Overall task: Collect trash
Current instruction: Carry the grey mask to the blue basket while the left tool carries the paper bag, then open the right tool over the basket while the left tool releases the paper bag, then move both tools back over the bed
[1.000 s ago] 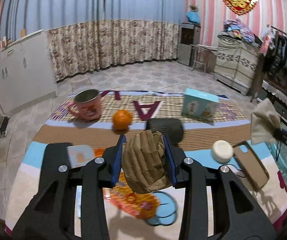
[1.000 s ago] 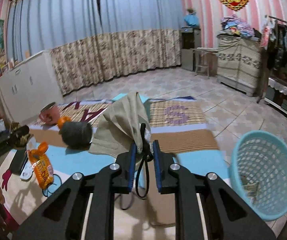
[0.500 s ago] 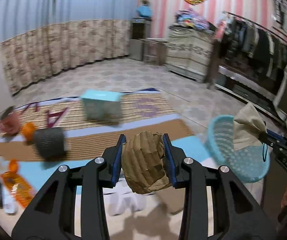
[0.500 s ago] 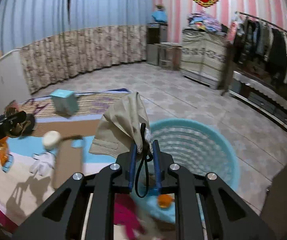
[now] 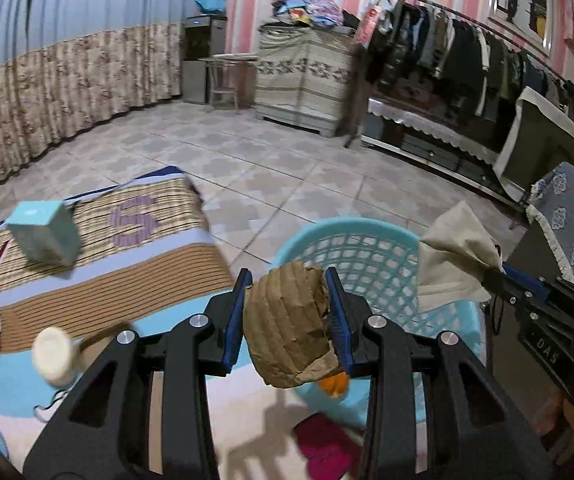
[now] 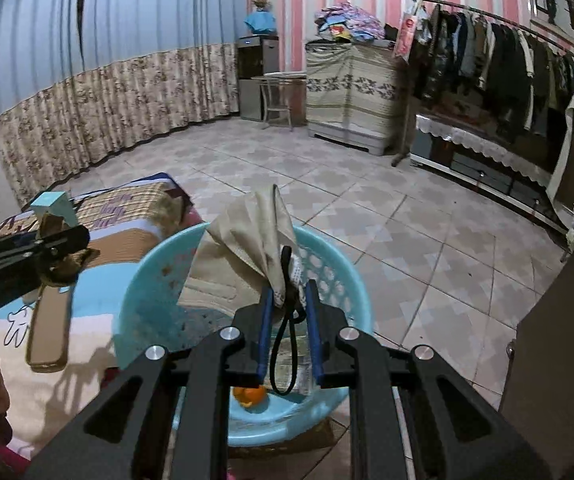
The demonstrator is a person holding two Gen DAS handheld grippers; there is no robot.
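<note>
My left gripper (image 5: 289, 314) is shut on a crumpled brown paper bag (image 5: 287, 324) and holds it at the near rim of a light blue plastic basket (image 5: 367, 256). My right gripper (image 6: 289, 308) is shut on a beige face mask (image 6: 247, 248) with a black ear loop, held above the same basket (image 6: 159, 280). The mask and right gripper also show at the right of the left wrist view (image 5: 453, 256). An orange peel (image 6: 249, 396) lies in the basket bottom.
A striped letter mat (image 5: 135, 224) covers the floor on the left with a teal box (image 5: 43, 236), a white round lid (image 5: 53, 352) and a brown flat case (image 6: 49, 324). A magenta cloth (image 5: 327, 444) lies by the basket. A dark cabinet (image 6: 547, 380) stands right.
Both grippers have swung right from the mat to the blue basket, still holding their items. The basket is now directly under the mask and beside the paper bag.
</note>
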